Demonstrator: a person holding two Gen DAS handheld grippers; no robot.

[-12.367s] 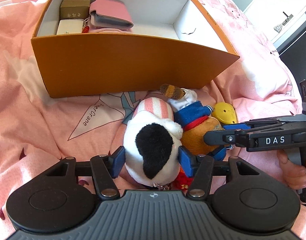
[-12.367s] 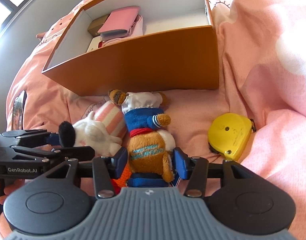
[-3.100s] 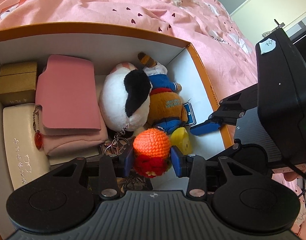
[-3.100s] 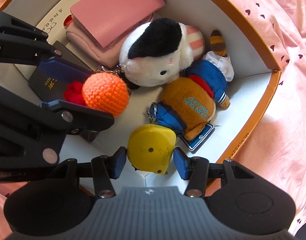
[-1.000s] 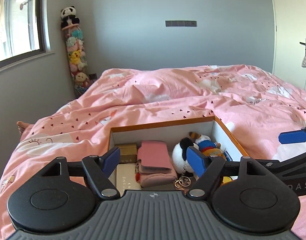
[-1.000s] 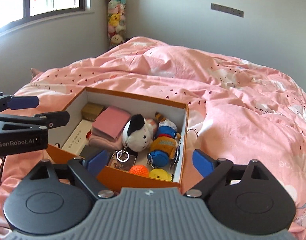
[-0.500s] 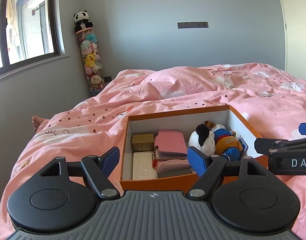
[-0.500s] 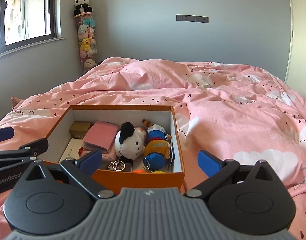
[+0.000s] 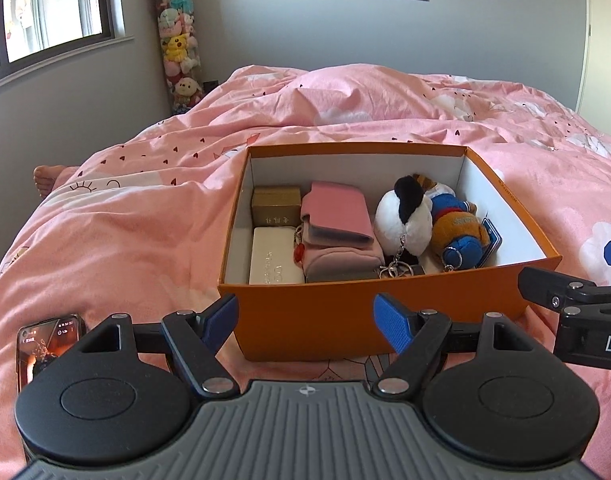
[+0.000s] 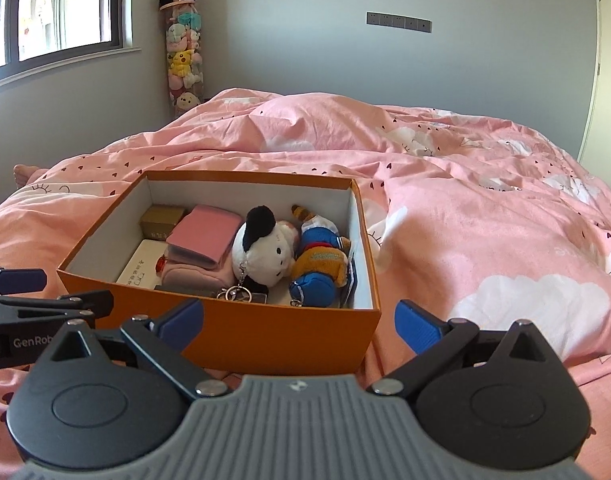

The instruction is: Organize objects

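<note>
Box: orange box (image 9: 345,316), white inside, holding plush toys (image 9: 405,216), pink pouch (image 9: 337,216)
Near box: phone (image 9: 45,344) at its left
Left gripper (image 9: 305,320): spread wide, empty
Right gripper (image 10: 299,326): just opened wide, empty

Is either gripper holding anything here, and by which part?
Nothing is held. The left gripper and right gripper are both open and empty, short of the orange cardboard box.

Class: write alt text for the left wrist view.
An open orange box on a pink bed holds plush toys, a pink wallet and small cases. The open, empty left gripper sits before it; a phone lies lower left.
</note>
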